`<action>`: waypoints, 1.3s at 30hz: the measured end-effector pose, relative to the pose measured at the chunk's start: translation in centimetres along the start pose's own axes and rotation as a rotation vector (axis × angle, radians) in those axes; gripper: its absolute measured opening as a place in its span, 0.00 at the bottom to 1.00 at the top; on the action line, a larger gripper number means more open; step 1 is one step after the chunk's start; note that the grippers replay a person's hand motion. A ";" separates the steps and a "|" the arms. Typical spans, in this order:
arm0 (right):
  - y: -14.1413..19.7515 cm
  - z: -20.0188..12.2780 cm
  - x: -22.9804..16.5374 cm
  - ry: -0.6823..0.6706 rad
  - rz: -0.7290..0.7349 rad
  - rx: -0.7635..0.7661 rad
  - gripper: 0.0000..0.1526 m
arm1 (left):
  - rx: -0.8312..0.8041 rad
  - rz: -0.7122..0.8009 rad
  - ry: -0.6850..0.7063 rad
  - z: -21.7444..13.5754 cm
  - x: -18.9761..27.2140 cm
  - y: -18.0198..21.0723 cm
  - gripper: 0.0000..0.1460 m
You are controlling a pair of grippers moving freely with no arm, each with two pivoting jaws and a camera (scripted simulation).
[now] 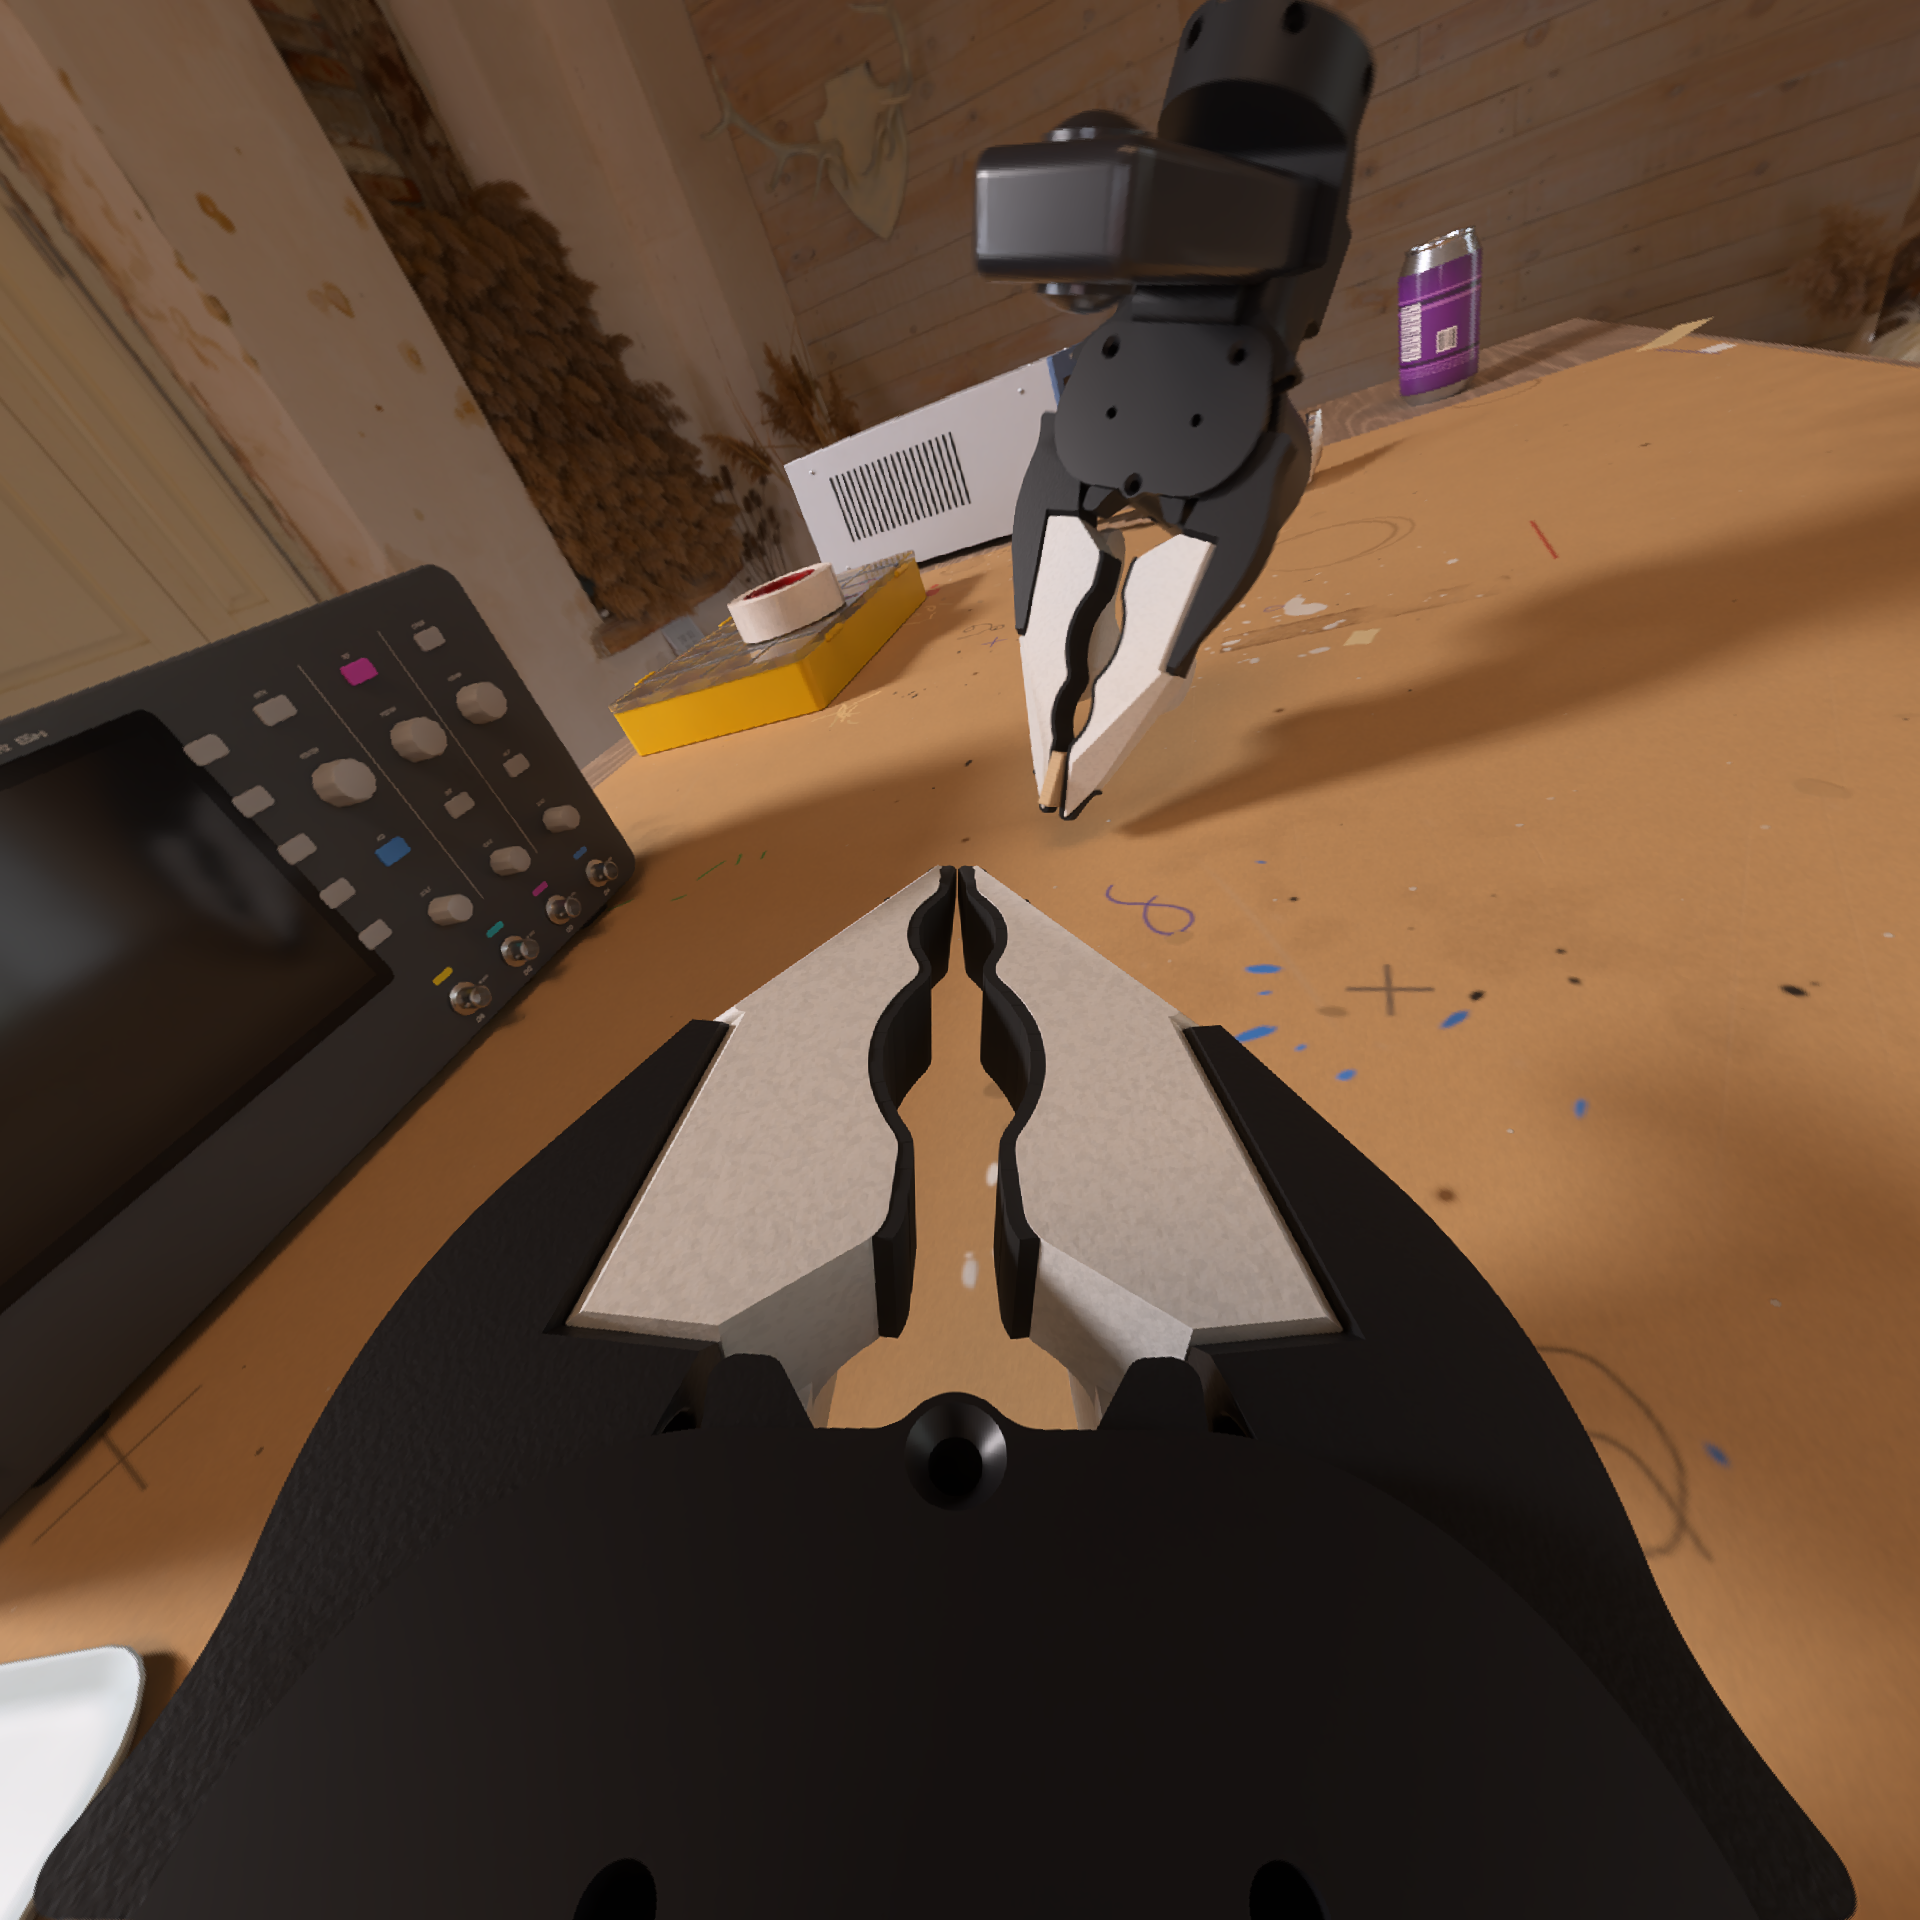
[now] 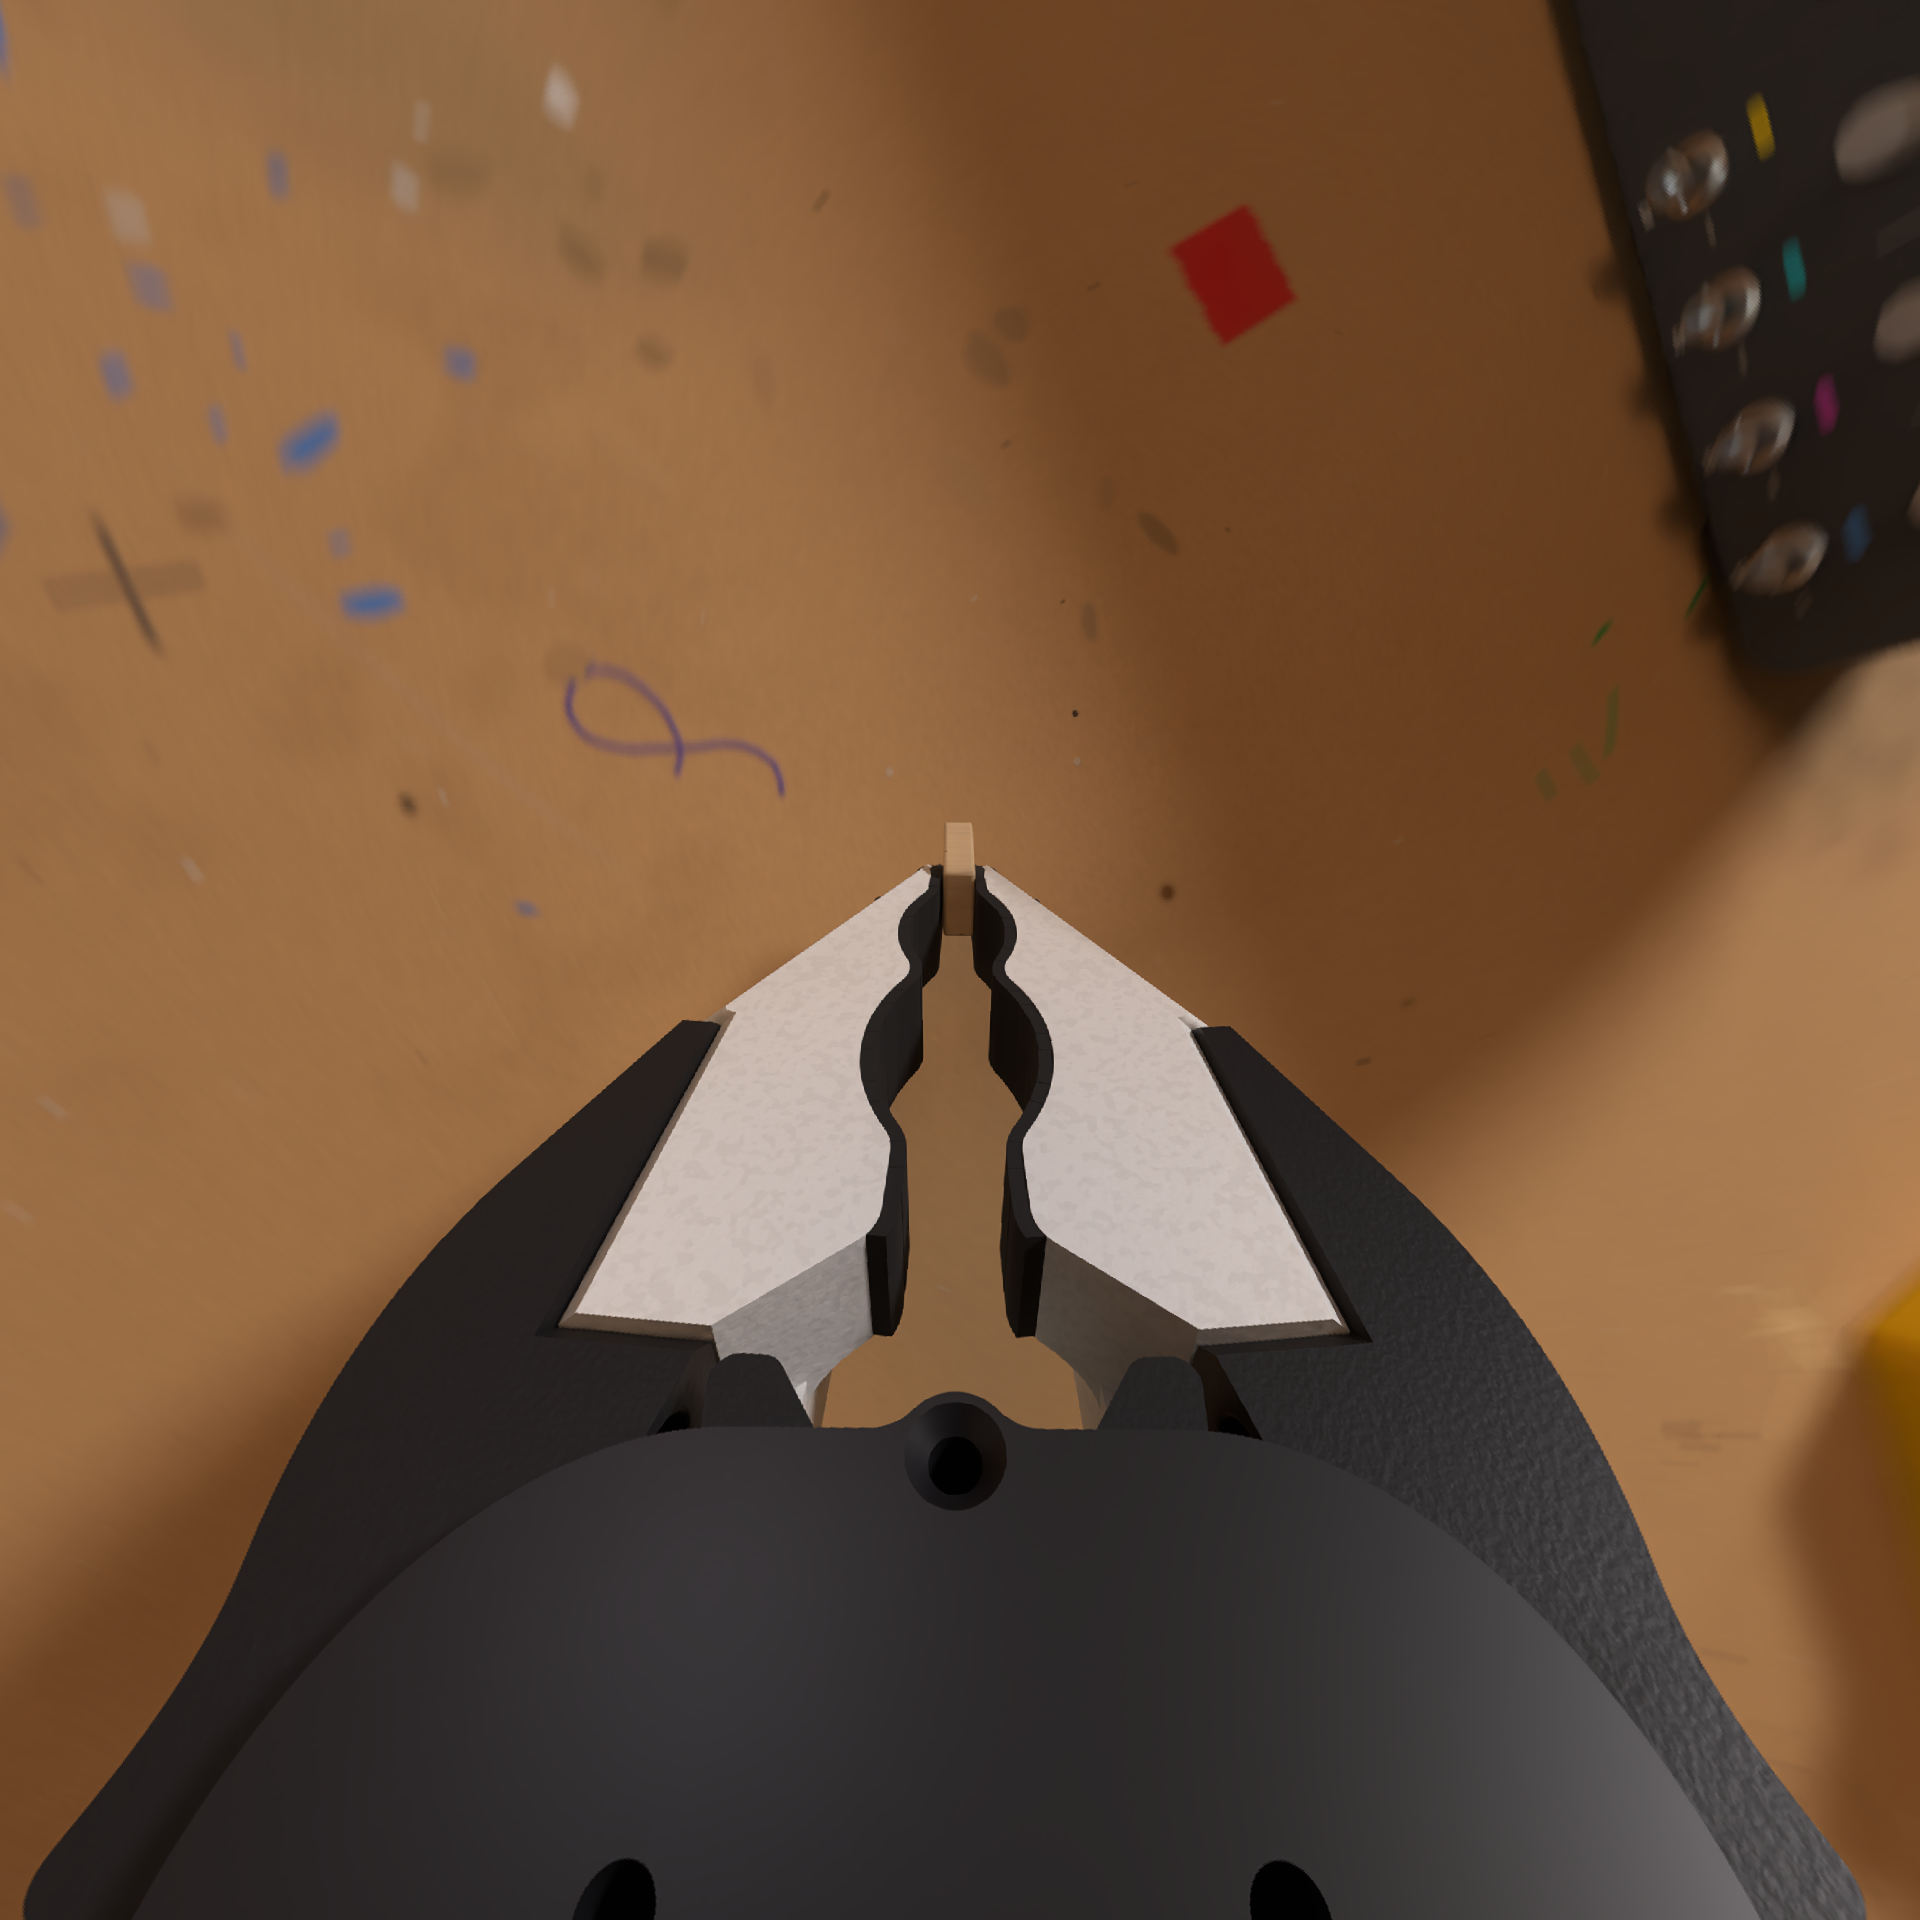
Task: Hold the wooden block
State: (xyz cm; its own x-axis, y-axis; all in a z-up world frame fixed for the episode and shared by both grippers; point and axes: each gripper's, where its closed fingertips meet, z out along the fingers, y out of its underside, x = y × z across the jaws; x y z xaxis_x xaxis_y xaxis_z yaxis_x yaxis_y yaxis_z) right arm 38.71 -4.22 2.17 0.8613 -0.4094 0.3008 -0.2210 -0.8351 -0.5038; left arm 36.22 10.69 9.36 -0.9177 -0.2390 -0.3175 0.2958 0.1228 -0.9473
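The wooden block (image 2: 957,878) is a small, thin, light tan piece pinched between the tips of my right gripper (image 2: 957,883), which is shut on it and points down at the brown table. In the left wrist view the right gripper (image 1: 1062,802) hangs above the table ahead, with the block (image 1: 1051,777) showing at its tips. My left gripper (image 1: 955,878) is shut and empty, low over the table, a short way in front of the right gripper.
A black oscilloscope (image 1: 260,935) stands at the left, also at the right edge of the right wrist view (image 2: 1787,312). A yellow box (image 1: 774,675) with a tape roll (image 1: 787,600), a white case (image 1: 914,478), a purple can (image 1: 1439,312), a red patch (image 2: 1233,272).
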 end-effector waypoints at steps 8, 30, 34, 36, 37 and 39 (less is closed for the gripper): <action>0.3 0.3 -0.8 -0.016 -0.423 -0.156 0.03 | -0.011 0.004 -0.019 0.2 -0.1 0.1 0.00; -6.2 -2.8 0.7 -0.378 0.215 0.355 0.03 | -0.012 -0.080 -0.019 0.4 -0.6 0.0 0.00; -10.7 -4.8 -0.4 -0.549 0.284 0.609 0.03 | 0.050 -0.194 0.003 1.0 -0.6 -0.9 0.00; -11.7 -5.1 -1.0 -0.611 0.291 0.652 0.03 | 0.056 -0.210 -0.006 1.2 -0.7 -1.0 0.00; -12.0 -5.2 -1.2 -0.646 0.299 0.674 0.03 | 0.048 -0.206 -0.009 1.4 -0.7 -0.9 0.00; -12.5 -5.4 -1.7 -0.739 0.333 0.693 0.03 | 0.009 -0.122 -0.019 1.6 -0.7 -0.6 0.00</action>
State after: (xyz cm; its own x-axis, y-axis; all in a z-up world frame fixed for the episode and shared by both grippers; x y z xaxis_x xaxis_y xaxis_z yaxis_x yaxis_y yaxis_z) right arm 37.55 4.89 12.31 0.9207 -0.0596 -0.3857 -0.3884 -0.2354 -0.8909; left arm 37.09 9.23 10.11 -0.9418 -0.2698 -0.2004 0.1845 0.0833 -0.9793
